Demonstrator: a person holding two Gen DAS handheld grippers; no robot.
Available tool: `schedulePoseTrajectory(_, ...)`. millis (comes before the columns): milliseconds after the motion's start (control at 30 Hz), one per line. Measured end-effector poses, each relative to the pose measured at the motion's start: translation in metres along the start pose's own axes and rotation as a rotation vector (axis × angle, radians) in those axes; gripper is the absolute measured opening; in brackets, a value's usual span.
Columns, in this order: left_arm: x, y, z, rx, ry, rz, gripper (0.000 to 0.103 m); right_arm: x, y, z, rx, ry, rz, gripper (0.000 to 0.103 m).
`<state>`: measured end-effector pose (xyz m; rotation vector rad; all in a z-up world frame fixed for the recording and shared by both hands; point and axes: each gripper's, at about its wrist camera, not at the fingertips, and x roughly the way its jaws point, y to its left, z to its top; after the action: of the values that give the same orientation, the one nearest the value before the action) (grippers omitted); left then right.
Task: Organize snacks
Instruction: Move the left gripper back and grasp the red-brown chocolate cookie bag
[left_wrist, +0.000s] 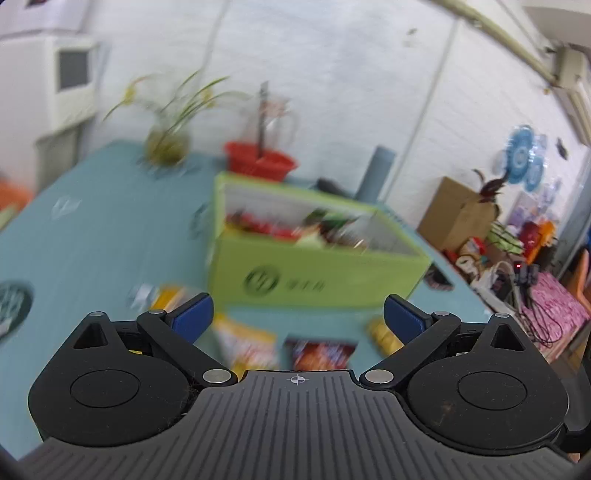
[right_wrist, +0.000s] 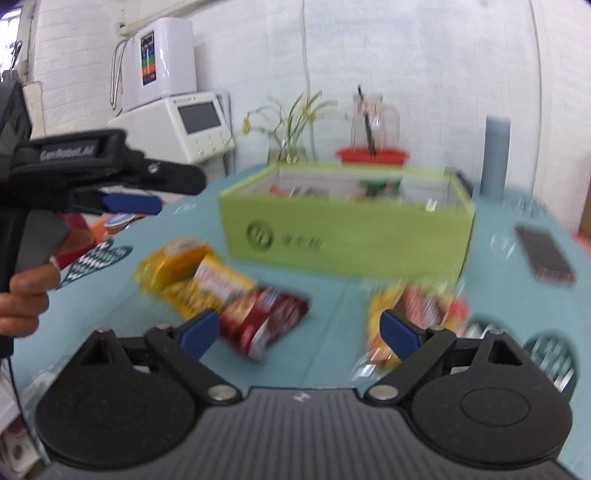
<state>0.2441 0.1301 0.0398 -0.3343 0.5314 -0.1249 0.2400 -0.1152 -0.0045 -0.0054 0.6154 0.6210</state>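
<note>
Both views are smeared by motion, so the print on the packets cannot be read. Just ahead of the right gripper (right_wrist: 299, 330), a dark red snack packet (right_wrist: 264, 321) lies by its left fingertip, and a clear-wrapped yellow and red packet (right_wrist: 413, 314) is partly hidden behind its right one. Ahead and to the left lie a yellow packet (right_wrist: 210, 286) and an orange-yellow one (right_wrist: 173, 260), touching each other. The jaws are spread wide with nothing between them.

The left gripper (left_wrist: 298, 319) is likewise spread and holds nothing; it hovers above the table, tilted down. Below its fingers, three packets are cut off by the tool body: a yellow one (left_wrist: 245, 341), a red one (left_wrist: 321, 354) and a small yellow one (left_wrist: 382, 334). From the right wrist view this gripper (right_wrist: 133, 203) juts in from the left, gripped by a bare hand (right_wrist: 26, 299) (only its knuckles show).

Farther ahead stands the green box (left_wrist: 314, 275), open-topped, with blurred snacks (left_wrist: 295, 227) inside. It rests on a teal tablecloth (left_wrist: 110, 229). A dark phone (right_wrist: 546, 254) lies right of the box. Beyond are a red basket (right_wrist: 373, 155), a glass vase of green stems (right_wrist: 291, 147) and a white brick wall (left_wrist: 332, 66).
</note>
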Motion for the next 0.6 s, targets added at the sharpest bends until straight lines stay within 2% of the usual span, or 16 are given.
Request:
schedulePoseTrajectory(100,-0.009,0.021,-0.023,-0.058,0.057,0.036,0.086,0.005,0.017,-0.009,-0.008,0.030,0.053,0.093)
schedulePoseTrajectory(167,-0.010,0.031,-0.027,-0.087,0.074,0.050,0.084,0.009,0.028,-0.007,-0.038,0.031,0.051,0.093)
schedulePoseTrajectory(200,-0.011,0.032,-0.027,-0.098,0.073,0.038,0.082,0.013,0.029,-0.001,-0.049,0.028,0.046,0.093)
schedulePoseTrajectory(267,-0.010,0.028,-0.021,-0.104,0.064,-0.033,0.080,0.019,0.032,0.007,-0.055,0.023,0.040,0.093)
schedulePoseTrajectory(367,0.008,0.007,-0.007,-0.042,0.072,-0.144,0.080,0.031,0.030,0.013,-0.038,0.035,0.042,0.093)
schedulePoseTrajectory(433,0.034,-0.007,-0.002,-0.007,0.123,-0.179,0.074,0.041,0.030,0.013,-0.041,0.061,0.043,0.093)
schedulePoseTrajectory(533,0.074,-0.020,-0.003,0.023,0.242,-0.217,0.061,0.057,0.031,0.014,-0.092,0.100,0.032,0.093)
schedulePoseTrajectory(567,0.084,-0.021,-0.003,0.021,0.276,-0.220,0.056,0.063,0.031,0.015,-0.115,0.114,0.028,0.093)
schedulePoseTrajectory(600,0.093,-0.021,-0.004,0.021,0.301,-0.214,0.054,0.067,0.032,0.016,-0.136,0.125,0.025,0.093)
